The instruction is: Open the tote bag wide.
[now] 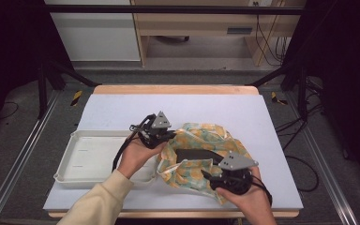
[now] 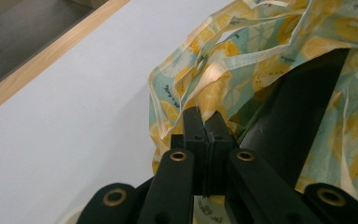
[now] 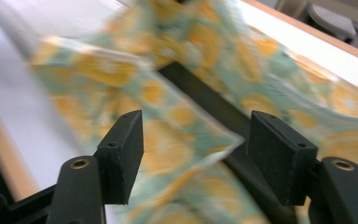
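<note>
A fabric bag point(image 1: 194, 136) printed with yellow lemons on pale green lies crumpled on the mat, right of centre. A flat black object point(image 1: 197, 154) sits in its mouth. In the left gripper view the bag point(image 2: 261, 51) spreads ahead with the black object point(image 2: 293, 112) at the right. My left gripper point(image 1: 171, 136) is at the bag's left edge; its jaws point(image 2: 206, 119) are shut on a fold of the fabric. My right gripper point(image 1: 206, 176) is at the bag's near side. Its jaws point(image 3: 196, 140) stand open, and a blurred flap of the bag point(image 3: 177, 93) lies between them without touching the pads.
A white tray point(image 1: 82, 159) with nothing in it lies at the near left, partly under the left forearm. A pale mat point(image 1: 215, 108) covers the table, with a wooden edge point(image 1: 176, 89) at the far side. Desks and cables stand beyond the table.
</note>
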Demonstrator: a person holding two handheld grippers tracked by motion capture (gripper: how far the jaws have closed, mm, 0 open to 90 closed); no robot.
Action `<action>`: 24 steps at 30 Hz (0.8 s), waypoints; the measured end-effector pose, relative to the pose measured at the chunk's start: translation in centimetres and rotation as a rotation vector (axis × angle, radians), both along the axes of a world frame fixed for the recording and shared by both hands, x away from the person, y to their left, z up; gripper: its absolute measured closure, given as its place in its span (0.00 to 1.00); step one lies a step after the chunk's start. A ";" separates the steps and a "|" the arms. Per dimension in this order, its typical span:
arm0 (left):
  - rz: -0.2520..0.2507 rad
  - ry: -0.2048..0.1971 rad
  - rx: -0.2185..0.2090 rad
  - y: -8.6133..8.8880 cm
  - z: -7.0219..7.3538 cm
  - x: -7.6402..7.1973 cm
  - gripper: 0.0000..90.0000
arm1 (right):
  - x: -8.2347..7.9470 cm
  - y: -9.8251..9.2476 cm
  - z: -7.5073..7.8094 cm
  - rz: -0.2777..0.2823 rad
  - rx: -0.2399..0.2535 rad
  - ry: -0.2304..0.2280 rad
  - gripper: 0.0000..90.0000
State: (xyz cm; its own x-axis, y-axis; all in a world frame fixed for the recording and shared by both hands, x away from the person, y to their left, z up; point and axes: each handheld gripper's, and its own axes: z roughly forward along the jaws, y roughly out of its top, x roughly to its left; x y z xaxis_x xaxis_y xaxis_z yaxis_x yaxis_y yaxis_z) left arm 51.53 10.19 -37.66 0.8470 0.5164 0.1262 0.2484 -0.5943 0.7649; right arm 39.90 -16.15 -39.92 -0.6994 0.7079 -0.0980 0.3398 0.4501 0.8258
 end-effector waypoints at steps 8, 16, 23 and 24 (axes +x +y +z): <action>-0.009 -0.020 -0.021 0.5 0.9 -0.5 1.00 | 3.8 1.2 -1.8 0.130 -0.004 0.123 0.71; 0.044 -0.054 -0.060 1.2 1.2 -0.2 1.00 | -0.7 3.9 -3.4 0.302 -0.034 0.143 0.97; 0.043 -0.059 -0.061 1.3 1.1 -0.6 1.00 | -2.6 3.5 -3.7 0.282 -0.094 0.107 0.49; 0.041 -0.054 -0.060 1.3 1.0 -0.6 1.00 | -2.8 2.9 -3.2 0.268 -0.078 0.099 0.45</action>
State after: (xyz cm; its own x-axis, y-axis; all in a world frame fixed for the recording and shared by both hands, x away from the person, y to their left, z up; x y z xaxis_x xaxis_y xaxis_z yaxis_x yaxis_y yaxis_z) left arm 50.92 11.53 -36.70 0.8176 0.5587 0.1390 0.2292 -0.5374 0.8116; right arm 37.10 -13.30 -43.16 -0.8692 0.4898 -0.0672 0.2774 0.5958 0.7537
